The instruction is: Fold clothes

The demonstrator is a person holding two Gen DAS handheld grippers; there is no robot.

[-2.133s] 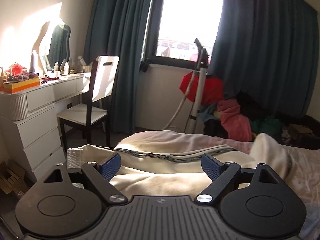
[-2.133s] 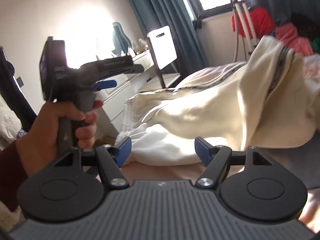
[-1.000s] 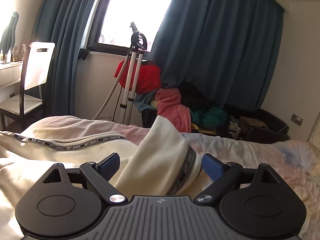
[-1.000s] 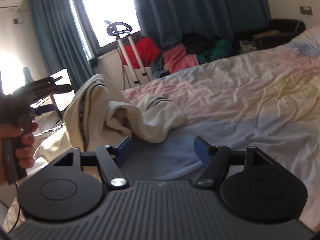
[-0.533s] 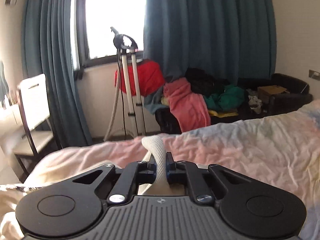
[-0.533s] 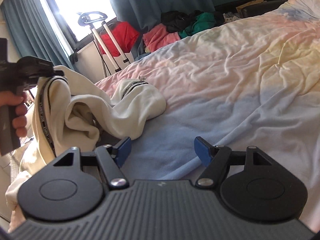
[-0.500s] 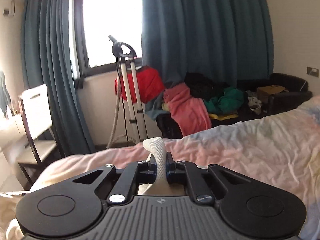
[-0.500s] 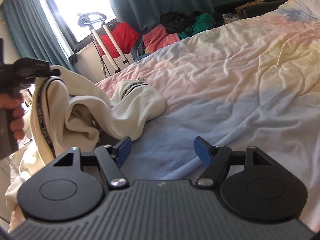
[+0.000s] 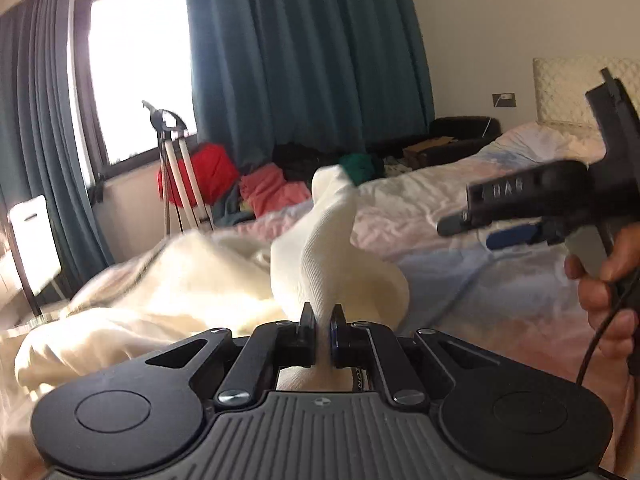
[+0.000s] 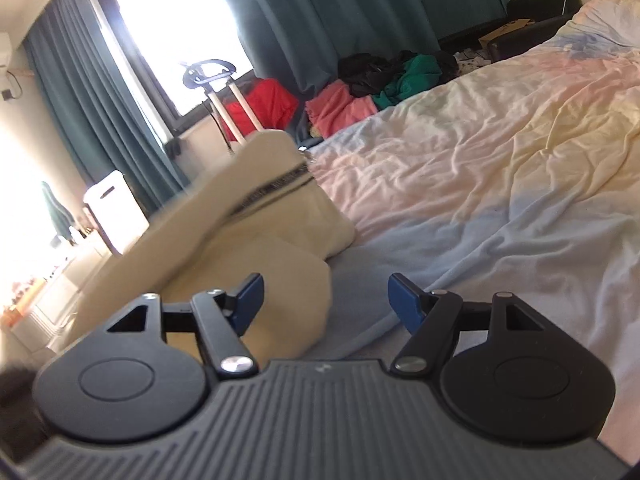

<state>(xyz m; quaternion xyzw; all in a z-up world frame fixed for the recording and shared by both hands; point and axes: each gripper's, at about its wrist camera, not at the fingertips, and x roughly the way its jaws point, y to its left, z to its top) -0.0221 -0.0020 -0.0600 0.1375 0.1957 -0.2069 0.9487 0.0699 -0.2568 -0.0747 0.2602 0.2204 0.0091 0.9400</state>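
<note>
The left gripper (image 9: 321, 330) was clenched on a ribbed band of the cream garment (image 9: 332, 240), and the cloth rose from between its fingers as a narrow strip. The rest of the garment lay in a loose heap on the bed (image 9: 500, 280), to the left and in front of this gripper. In the left wrist view the right gripper (image 9: 520, 216) appeared at the right side, held in the person's right hand (image 9: 608, 292), above the sheet and apart from the garment. In its own view the right gripper (image 10: 325, 298) was released, with its jaws wide apart and nothing between them. Its left finger was over the edge of the cream garment (image 10: 248, 240), but whether it touched the cloth I could not tell. A dark patterned stripe (image 10: 276, 188) ran along the raised part of the garment. Behind the bed were teal curtains (image 10: 340, 12) and a pile of coloured clothes (image 10: 372, 88).
</note>
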